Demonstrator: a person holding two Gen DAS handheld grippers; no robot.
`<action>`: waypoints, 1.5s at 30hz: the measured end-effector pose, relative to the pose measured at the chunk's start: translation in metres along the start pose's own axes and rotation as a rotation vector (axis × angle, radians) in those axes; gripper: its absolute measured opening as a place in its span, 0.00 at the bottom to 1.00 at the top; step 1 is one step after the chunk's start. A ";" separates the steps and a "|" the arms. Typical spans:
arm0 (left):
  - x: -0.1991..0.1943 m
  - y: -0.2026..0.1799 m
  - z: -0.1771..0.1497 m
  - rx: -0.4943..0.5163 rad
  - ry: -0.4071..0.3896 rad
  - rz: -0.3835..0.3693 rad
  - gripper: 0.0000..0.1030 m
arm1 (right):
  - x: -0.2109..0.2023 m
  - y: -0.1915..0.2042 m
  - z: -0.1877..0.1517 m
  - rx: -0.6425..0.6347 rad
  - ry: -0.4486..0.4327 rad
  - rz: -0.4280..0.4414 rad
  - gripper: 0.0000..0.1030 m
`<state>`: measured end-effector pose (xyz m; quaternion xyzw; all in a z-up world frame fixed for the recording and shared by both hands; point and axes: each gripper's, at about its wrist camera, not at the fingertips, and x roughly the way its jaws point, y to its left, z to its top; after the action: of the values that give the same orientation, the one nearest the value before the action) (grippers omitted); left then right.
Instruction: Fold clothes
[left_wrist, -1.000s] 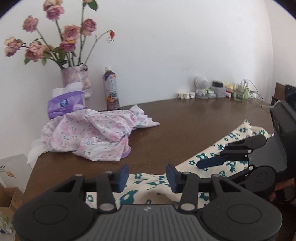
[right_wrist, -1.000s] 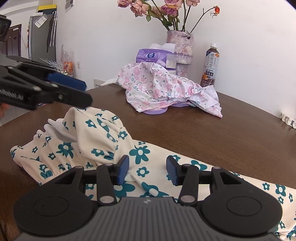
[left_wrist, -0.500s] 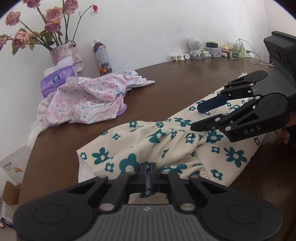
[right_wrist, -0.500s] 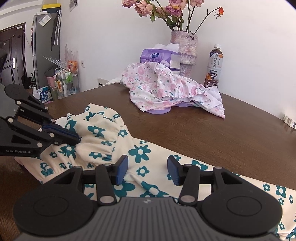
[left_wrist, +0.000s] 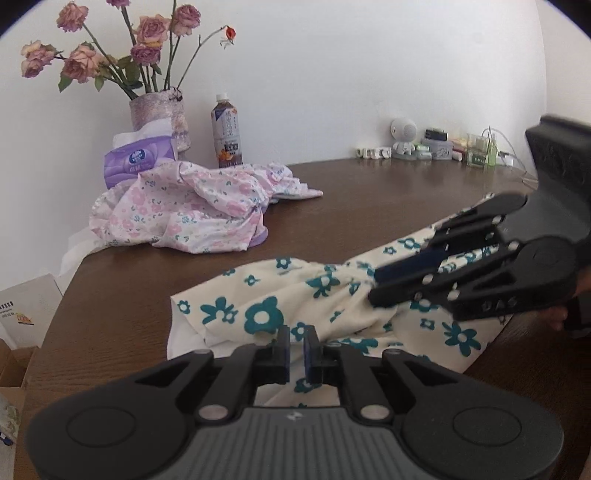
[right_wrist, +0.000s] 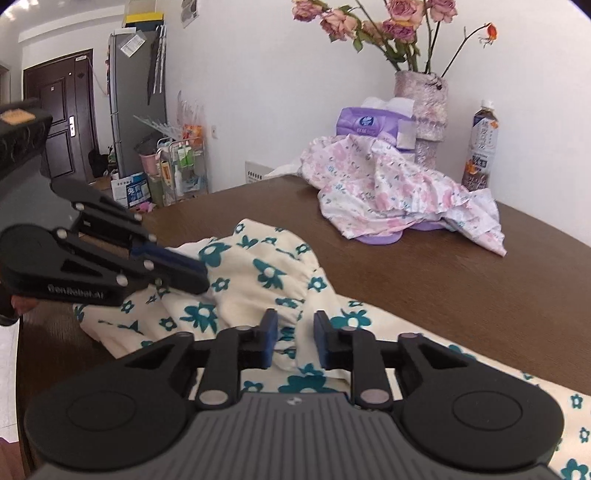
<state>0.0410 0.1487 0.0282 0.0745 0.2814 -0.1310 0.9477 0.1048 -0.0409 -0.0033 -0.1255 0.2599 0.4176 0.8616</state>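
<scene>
Left wrist view, left gripper (left_wrist: 294, 345) pinching teal-flowered garment (left_wrist: 332, 295), right gripper (right_wrist: 295, 332) straddling it

Cream garment (left_wrist: 332, 295) with teal flowers — pink-flowered white garment (left_wrist: 192, 206) — dark brown table (left_wrist: 369, 195).

Both wrist views, low, share the vase (left_wrist: 159, 118).
</scene>
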 end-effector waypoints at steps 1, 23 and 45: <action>-0.006 0.002 0.003 -0.010 -0.026 -0.003 0.08 | 0.001 0.003 -0.001 -0.018 0.005 -0.005 0.20; 0.043 0.018 0.005 0.059 0.084 -0.025 0.16 | 0.006 0.012 -0.006 -0.093 0.030 -0.028 0.20; 0.019 0.018 0.018 0.083 0.042 -0.005 0.21 | -0.005 -0.038 0.011 0.130 0.007 -0.065 0.27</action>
<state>0.0712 0.1582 0.0339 0.1156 0.2960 -0.1434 0.9373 0.1352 -0.0632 0.0085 -0.0793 0.2852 0.3712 0.8801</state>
